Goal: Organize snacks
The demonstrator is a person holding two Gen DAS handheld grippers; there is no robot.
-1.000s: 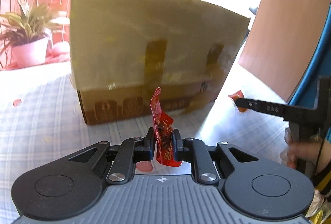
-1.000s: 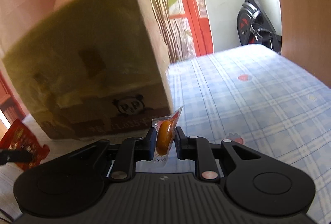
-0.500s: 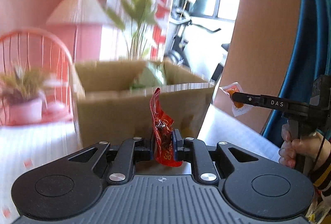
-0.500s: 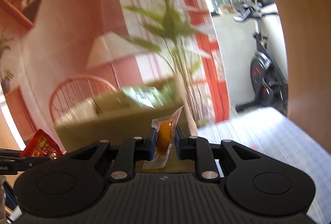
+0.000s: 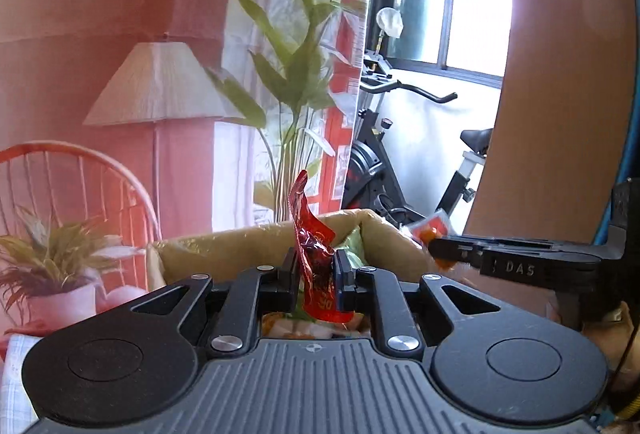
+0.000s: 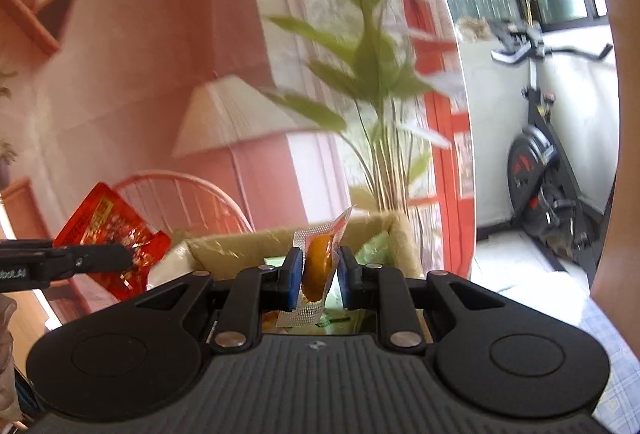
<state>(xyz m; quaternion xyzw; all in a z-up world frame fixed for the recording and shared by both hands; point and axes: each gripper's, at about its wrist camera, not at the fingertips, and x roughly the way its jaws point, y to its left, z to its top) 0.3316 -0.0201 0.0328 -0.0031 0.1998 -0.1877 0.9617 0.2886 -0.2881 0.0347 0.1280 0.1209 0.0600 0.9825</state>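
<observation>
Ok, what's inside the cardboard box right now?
The cardboard box holds a green packet and pale orange wrappers; the left gripper hides the rest.

Red foil packet (image 5: 316,270), orange snack in clear wrapper (image 6: 318,266), tan cardboard box (image 5: 224,250), black claws

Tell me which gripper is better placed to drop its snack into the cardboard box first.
Left, marginally. The left gripper holds its red packet over the cardboard box opening; the right gripper and its orange snack sit nearer the box's edge.
</observation>
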